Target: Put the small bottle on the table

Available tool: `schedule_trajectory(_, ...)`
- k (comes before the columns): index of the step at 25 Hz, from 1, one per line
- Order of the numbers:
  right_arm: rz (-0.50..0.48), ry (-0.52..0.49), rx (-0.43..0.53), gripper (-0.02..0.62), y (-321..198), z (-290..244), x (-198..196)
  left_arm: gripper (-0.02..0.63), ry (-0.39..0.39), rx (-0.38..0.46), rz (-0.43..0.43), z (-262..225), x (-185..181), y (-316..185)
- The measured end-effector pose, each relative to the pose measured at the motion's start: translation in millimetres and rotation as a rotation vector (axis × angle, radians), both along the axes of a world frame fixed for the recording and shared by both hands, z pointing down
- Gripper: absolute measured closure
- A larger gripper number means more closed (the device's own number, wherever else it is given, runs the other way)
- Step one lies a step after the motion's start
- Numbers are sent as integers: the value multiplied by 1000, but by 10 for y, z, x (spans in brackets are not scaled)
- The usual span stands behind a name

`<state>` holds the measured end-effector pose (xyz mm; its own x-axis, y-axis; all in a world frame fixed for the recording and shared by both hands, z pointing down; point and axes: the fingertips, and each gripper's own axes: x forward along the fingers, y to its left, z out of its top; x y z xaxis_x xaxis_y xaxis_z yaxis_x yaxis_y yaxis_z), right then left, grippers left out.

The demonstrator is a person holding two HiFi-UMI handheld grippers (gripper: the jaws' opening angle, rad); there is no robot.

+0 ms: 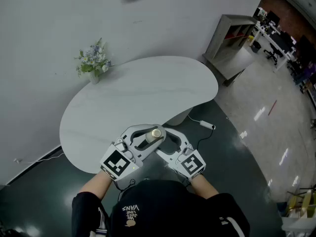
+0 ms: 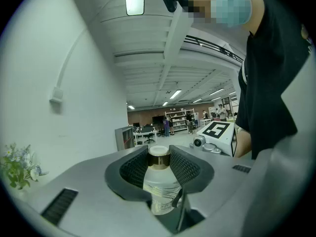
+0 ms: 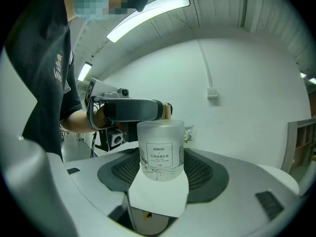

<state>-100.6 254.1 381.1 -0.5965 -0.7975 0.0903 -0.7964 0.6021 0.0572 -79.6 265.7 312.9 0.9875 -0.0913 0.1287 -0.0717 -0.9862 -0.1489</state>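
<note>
At the upper left of the head view a small bunch of flowers (image 1: 94, 60) stands on the far edge of the pale worktop (image 1: 138, 93), whose surface is otherwise bare.

Toward the lower middle, my left gripper (image 2: 160, 163) reaches in roughly level. Its jaws are closed on the small bottle (image 3: 160, 149) high up, the ribbed pads pressing in at the gold collar just under the cap, with the frosted body hanging below them.

My right gripper (image 3: 162, 172) meets it from the other side, lower down. Its jaws stand wide apart with the bottle's labelled body between them. The pads sit just beside the glass, and I see no sign that they press on it, so I judge the left jaws carry the weight.

The bottle is upright and in the air, about over the worktop's near edge as the head view shows it. So nothing of the placing is done. I judge what is left is to draw the right jaws clear, carry the bottle over the worktop, lower it onto its base and open the left jaws.
</note>
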Motion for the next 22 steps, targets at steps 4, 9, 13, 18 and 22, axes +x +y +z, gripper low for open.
schedule_trajectory(4,2,-29,-2,345,-36,-32,50,457,10,-16,0,-25,54,-46)
schedule_trajectory(9,-2,-29,-20,345,-156,12,158,457,23,-27,-12,-9,165,-173)
schedule_trajectory(13,-41,-40,-37,345,-292,65,342,457,17,-33,-47,25,356,-330)
schedule_trajectory(18,-112,-42,-33,345,-532,76,709,457,13,-34,-109,59,730,-587)
schedule_trajectory(22,-168,-21,-31,345,-733,54,1083,457,23,-31,-175,53,1093,-787)
